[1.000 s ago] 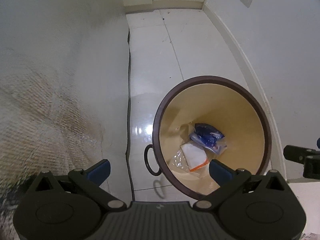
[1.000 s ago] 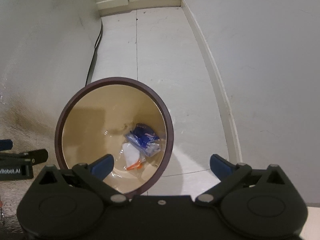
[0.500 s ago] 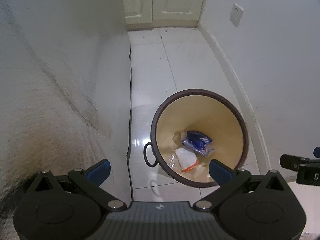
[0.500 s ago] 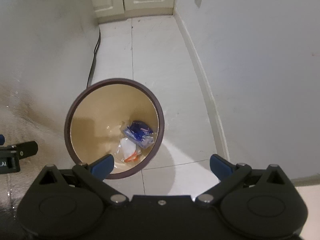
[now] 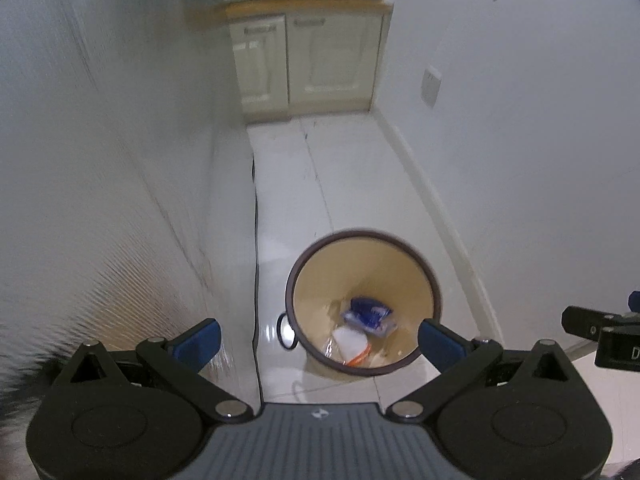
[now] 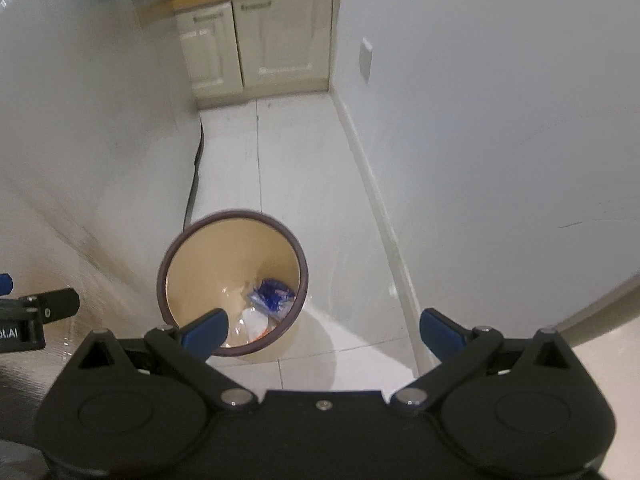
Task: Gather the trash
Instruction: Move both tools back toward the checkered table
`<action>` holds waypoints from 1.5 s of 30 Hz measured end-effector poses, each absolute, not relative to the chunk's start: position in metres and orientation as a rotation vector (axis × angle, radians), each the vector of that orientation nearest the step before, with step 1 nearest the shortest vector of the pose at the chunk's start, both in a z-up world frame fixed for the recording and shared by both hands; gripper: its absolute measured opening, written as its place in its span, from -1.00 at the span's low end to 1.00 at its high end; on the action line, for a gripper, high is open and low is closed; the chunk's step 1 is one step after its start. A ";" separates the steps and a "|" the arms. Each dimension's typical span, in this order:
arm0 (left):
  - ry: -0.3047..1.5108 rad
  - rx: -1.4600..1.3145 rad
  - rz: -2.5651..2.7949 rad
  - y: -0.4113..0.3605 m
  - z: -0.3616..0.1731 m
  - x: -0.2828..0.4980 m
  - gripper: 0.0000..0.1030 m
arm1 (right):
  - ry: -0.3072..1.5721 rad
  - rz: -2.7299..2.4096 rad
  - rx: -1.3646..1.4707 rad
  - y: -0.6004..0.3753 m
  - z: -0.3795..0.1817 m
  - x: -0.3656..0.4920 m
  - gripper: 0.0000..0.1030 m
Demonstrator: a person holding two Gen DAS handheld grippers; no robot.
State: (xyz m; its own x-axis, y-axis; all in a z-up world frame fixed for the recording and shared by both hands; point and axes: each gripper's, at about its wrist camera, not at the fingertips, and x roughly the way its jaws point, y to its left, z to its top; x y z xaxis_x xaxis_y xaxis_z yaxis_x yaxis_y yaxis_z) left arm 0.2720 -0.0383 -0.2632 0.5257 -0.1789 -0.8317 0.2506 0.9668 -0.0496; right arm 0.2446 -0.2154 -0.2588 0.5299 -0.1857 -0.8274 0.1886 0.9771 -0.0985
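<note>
Left gripper [image 5: 318,340]: black linkage arms, silver pivot screws, blue fingers [image 5: 198,338], ribbed grey centre plate with small white logo. Right gripper [image 6: 322,330]: same black linkage, blue fingers [image 6: 440,330], smooth black centre plate.

On my right wrist feed, the left gripper [image 6: 24,320] carried white letters, cut off, ending in "ot.AI". On my left feed, the right gripper [image 5: 616,344] showed only a "D".

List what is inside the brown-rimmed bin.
The bin holds a blue wrapper and a white packet with an orange edge, on clear plastic. Anything beneath them is covered.
</note>
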 end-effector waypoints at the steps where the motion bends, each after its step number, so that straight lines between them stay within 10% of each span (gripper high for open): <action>1: 0.966 0.078 -0.261 -0.039 -0.254 0.267 1.00 | 0.971 -0.226 0.003 -0.216 -0.251 0.239 1.00; 24: 0.563 0.044 -0.370 -0.038 -0.074 0.174 1.00 | 0.573 -0.236 -0.001 -0.198 -0.073 0.148 1.00; 45: 0.339 0.039 -0.172 0.114 0.031 0.170 1.00 | 0.308 -0.001 0.014 -0.088 0.011 0.141 1.00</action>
State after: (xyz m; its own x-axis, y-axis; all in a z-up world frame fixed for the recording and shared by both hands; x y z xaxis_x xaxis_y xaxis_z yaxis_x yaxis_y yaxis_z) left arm 0.1698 0.1144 0.0314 0.9287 -0.1616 -0.3337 0.1747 0.9846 0.0095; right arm 0.1414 -0.0878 0.0107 0.9528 0.0008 -0.3036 0.0034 0.9999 0.0133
